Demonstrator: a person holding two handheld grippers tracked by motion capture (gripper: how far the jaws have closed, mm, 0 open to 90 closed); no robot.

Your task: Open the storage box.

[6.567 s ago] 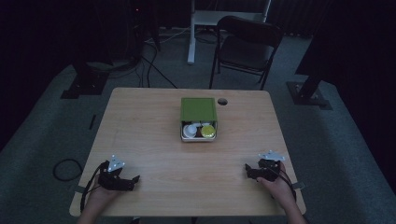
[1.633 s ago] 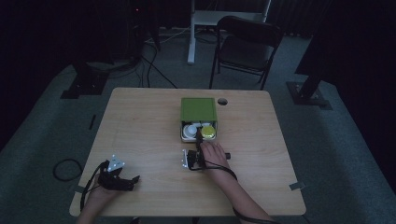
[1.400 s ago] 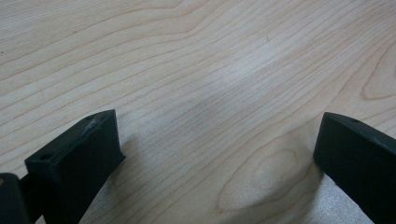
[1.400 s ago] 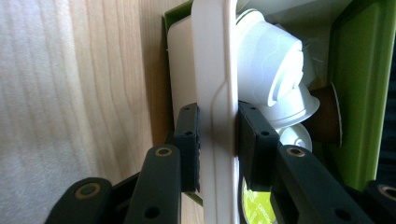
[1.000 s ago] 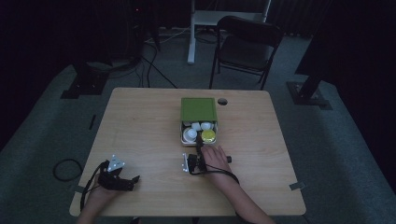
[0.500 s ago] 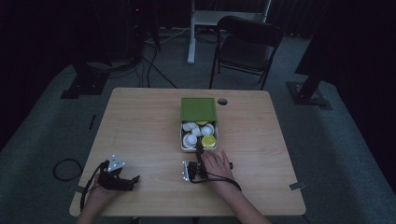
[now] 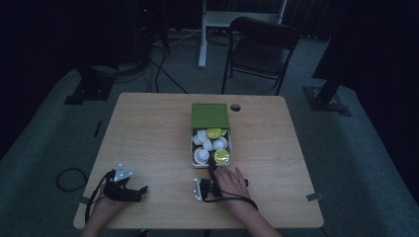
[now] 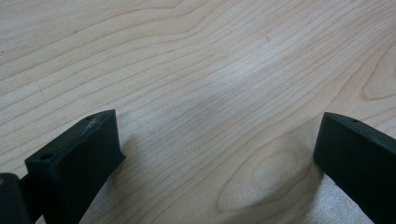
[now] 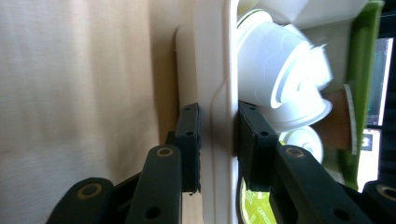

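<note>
Bare table surrounds the drawer; right tool clamps its rim; left tool gapes.

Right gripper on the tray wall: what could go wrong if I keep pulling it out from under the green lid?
1. The right gripper pinches only the thin front wall of the white tray; that narrow hold could slip or flex the wall.
2. The white cups and yellow-lidded pods lie loose and tilted inside, so a jerk might tip some over the rim.
3. The green lid is unheld; the left gripper rests open on the table, so the lid may drag along.
</note>
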